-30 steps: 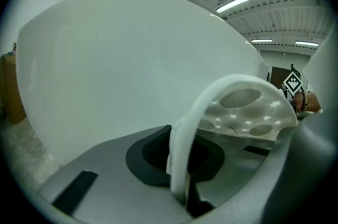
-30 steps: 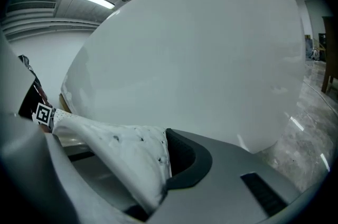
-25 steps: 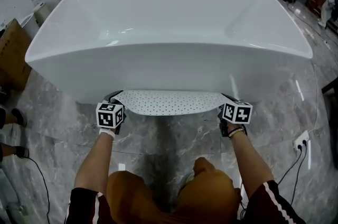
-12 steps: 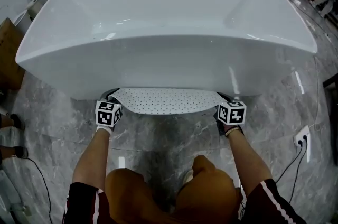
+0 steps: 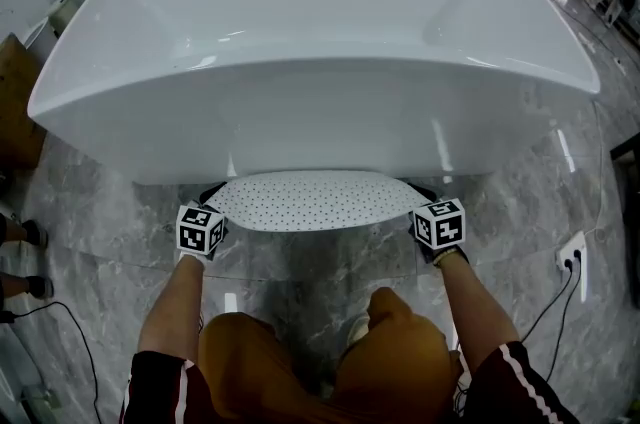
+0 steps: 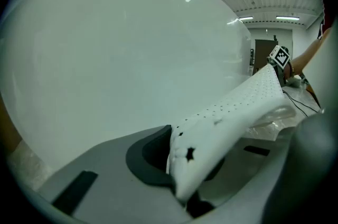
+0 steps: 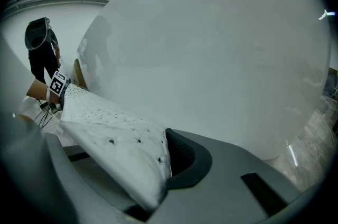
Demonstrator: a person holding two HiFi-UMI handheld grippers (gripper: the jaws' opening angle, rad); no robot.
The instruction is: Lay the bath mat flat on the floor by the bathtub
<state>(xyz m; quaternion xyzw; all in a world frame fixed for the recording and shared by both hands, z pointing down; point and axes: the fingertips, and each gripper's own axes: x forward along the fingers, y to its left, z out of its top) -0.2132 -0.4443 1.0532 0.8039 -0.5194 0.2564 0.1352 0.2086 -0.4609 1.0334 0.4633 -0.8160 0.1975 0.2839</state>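
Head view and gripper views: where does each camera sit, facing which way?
Head view: on the head, steeply down at the glossy white bathtub; forearms, left gripper, right gripper show.
Left gripper view: along its jaws, shut on the white perforated bath mat, toward the bathtub.
Right gripper view: likewise, mirrored.
All share the mat.

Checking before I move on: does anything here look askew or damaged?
Nothing stands out. The mat looks intact and lies square to the tub, with the left tool and right tool each pinching one end.
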